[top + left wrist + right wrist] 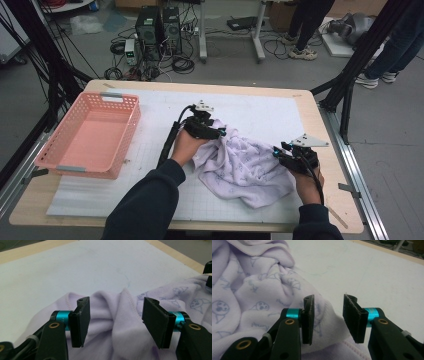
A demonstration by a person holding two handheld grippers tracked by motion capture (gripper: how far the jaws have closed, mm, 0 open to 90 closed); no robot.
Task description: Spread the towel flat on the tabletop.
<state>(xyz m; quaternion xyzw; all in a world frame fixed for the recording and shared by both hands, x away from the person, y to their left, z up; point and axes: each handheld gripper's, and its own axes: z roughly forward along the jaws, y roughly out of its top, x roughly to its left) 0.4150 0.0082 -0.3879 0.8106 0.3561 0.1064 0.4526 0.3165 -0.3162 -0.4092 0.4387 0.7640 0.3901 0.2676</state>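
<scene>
**Cloth between both grippers, jaws apart**

Lying crumpled at mid-table: cloth (240, 165). Hovering at its far-left fold, jaws wide, gripping nothing: left gripper (115, 322). Straddling its right hem, jaws partly apart, not pressing: right gripper (328, 317). Long axis running gripper to gripper.

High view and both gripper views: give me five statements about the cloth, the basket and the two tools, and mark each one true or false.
1. The lilac cloth lies crumpled on the white mat. True.
2. The pink basket holds the cloth. False: the basket is empty and stands at the table's left side, apart from the cloth.
3. The left tool has its jaws apart, with a fold of cloth in the gap between them. True.
4. The right tool is clamped shut on the cloth. False: its jaws stand apart, over the cloth's edge.
5. The cloth is plain, with no print. False: it carries small bluish animal drawings.
</scene>
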